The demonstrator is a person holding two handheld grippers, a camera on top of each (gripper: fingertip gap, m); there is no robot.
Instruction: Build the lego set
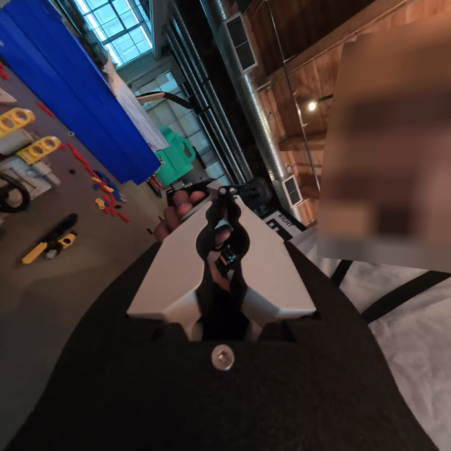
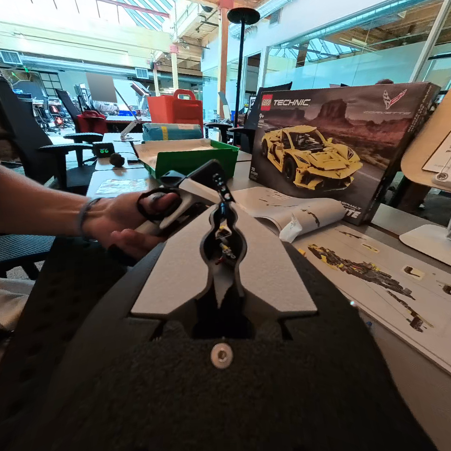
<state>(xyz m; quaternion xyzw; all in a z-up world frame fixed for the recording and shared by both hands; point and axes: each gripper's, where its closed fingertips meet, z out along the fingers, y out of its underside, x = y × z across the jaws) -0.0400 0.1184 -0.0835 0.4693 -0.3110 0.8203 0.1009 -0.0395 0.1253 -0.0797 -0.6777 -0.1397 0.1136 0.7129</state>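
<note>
**Both grippers clenched on one black beam, lifted off the table**

In the left wrist view, the grey table (image 1: 73, 244) carries yellow beams (image 1: 17, 120) at its left edge, a small black-and-yellow assembly (image 1: 52, 240) nearer the middle, and loose red, blue and yellow pins (image 1: 108, 192) beside a blue bin (image 1: 80, 90). The left gripper (image 1: 225, 202) is clamped on a black perforated beam (image 1: 225, 191) at its fingertips, held in the air.

In the right wrist view, a hand (image 2: 127, 219) grips the left gripper's handle at left. The right gripper (image 2: 223, 205) is clenched on the same black beam (image 2: 220, 185). A green bin (image 2: 195, 156) sits behind. The open instruction booklet (image 2: 366, 280) lies along the table's right side, with the set's box (image 2: 341, 146) upright behind it.
</note>
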